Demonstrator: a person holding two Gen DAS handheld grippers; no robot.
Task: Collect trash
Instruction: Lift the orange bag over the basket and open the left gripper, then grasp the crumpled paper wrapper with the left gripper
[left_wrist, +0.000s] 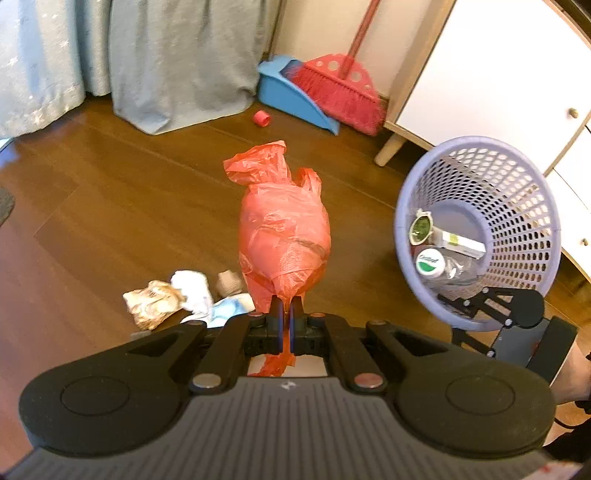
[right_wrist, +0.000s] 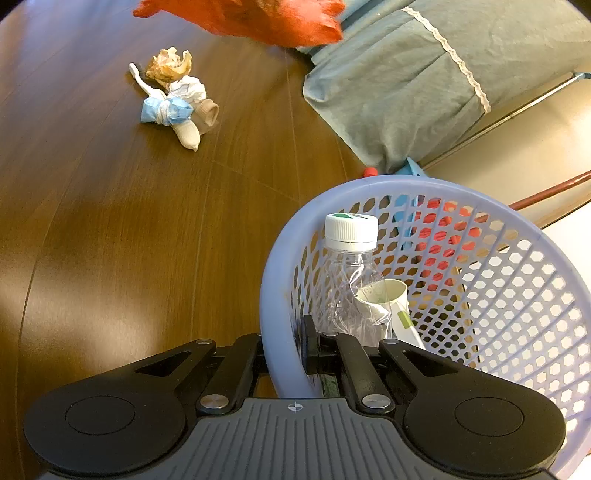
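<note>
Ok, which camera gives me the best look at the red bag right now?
The left wrist view: the red plastic bag hangs whole in mid-frame, pinched in the left gripper. The right wrist view catches only a blurred red edge of it along the top border.

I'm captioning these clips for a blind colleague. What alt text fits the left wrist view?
The left gripper, shut on a stuffed red plastic bag, holds it above a wooden floor. At right, the right gripper tilts a lavender mesh basket holding a bottle; crumpled paper lies below.
</note>
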